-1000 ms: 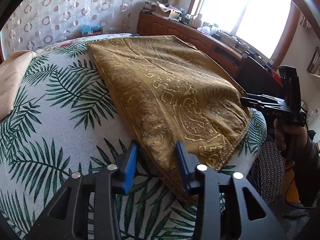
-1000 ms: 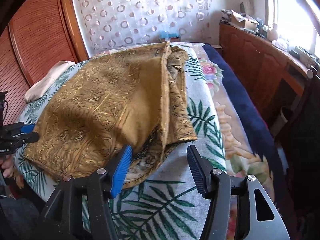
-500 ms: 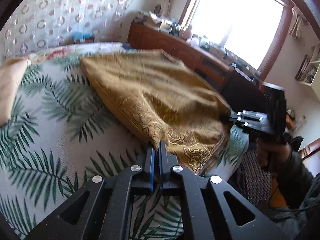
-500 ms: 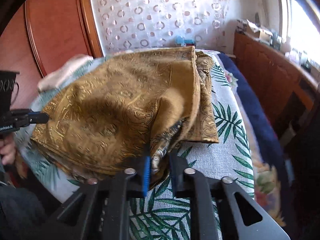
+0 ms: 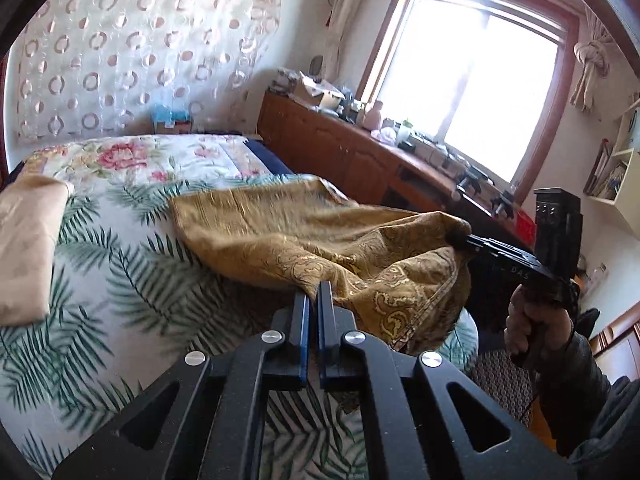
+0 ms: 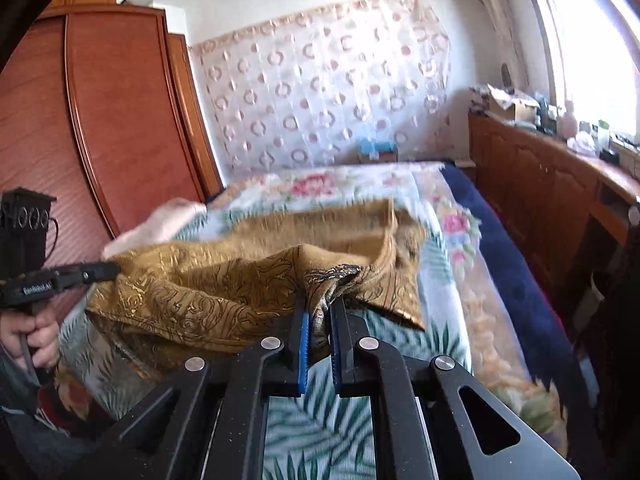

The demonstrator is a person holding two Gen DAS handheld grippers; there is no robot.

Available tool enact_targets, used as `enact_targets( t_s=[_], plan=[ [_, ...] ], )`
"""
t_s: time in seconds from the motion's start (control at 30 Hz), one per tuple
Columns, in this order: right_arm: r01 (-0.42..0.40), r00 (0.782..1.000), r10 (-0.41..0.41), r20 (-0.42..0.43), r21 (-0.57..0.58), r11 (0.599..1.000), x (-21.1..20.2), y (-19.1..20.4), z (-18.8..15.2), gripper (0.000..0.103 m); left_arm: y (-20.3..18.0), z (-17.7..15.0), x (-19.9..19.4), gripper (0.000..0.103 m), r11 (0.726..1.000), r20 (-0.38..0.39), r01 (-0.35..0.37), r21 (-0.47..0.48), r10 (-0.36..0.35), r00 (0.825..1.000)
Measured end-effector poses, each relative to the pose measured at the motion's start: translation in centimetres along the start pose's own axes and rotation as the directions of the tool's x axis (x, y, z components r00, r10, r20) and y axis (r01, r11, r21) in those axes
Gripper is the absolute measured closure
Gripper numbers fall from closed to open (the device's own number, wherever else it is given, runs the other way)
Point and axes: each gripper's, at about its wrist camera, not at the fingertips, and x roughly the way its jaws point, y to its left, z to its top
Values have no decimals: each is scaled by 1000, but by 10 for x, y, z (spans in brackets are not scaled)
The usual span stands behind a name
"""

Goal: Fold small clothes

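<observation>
Item: gold paisley cloth (image 5: 304, 232), near edge now raised off the bed (image 5: 120, 272). Left tongs (image 5: 314, 300) and right tongs (image 6: 319, 312), open a second ago, each clamp a corner. Fold likely starting.

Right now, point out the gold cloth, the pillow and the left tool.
gold cloth (image 5: 280, 236): left wrist view, flat middle.
pillow (image 5: 24, 248): left wrist view, top face.
left tool (image 5: 314, 300): left wrist view, between fingertips.

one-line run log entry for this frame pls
phase: lifting near edge to fold | left gripper: shut on gold paisley cloth | right gripper: shut on cloth | far edge on bed
</observation>
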Motion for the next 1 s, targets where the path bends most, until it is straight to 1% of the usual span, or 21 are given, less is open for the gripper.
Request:
enact_targets(
  t_s=[0.1,0.17,0.23,0.37,0.47,0.5,0.57,0.63,0.67,0.77,0.83,0.87,0.9,0.93,0.97,1.0],
  plan=[
    [8,1000,-7,30,-34,999,11,3,15,95,13,19,9,99,1000,11,-20,-18,20,1000],
    [14,999,-12,38,-57,998,25,4,24,95,19,29,15,99,999,13,-42,-16,42,999],
    [21,999,-18,39,-77,997,40,7,34,95,30,39,24,99,998,15,-49,-29,49,999],
    [29,999,-28,17,-103,994,75,7,46,95,44,52,40,99,997,13,-68,-32,68,998],
    [36,999,-37,-12,-111,993,95,8,43,95,53,58,52,99,995,3,-95,-21,95,995],
    [38,999,-41,-20,-116,993,97,10,41,95,56,60,56,99,995,0,-102,-17,102,995],
    [42,998,-47,-33,-128,991,101,17,50,95,62,62,62,99,994,-7,-107,-21,107,994],
    [48,997,-55,-47,-144,988,108,18,51,95,68,63,70,99,993,-16,-113,-29,113,994],
    [48,997,-56,-52,-145,988,112,19,61,95,71,64,73,99,992,-20,-120,-29,120,993],
    [36,997,-45,-66,-135,990,118,18,70,94,84,68,90,99,990,-43,-137,-39,136,990],
    [29,995,-39,-87,-117,993,125,13,76,90,91,69,99,99,989,-56,-142,-50,139,989],
    [24,996,-33,-85,-100,995,128,12,80,86,94,68,102,99,988,-64,-148,-55,144,988],
    [12,997,-17,-71,-78,997,126,10,82,78,99,68,108,99,987,-75,-150,-61,146,986],
    [4,998,-8,-59,-69,998,123,10,84,72,102,68,112,99,987,-83,-150,-65,144,986],
    [7,999,-10,-45,-69,998,119,9,86,63,104,68,116,99,986,-91,-150,-69,143,986],
    [21,999,-23,-28,-71,997,114,8,87,61,108,68,121,99,986,-101,-152,-71,145,984]
  ],
)
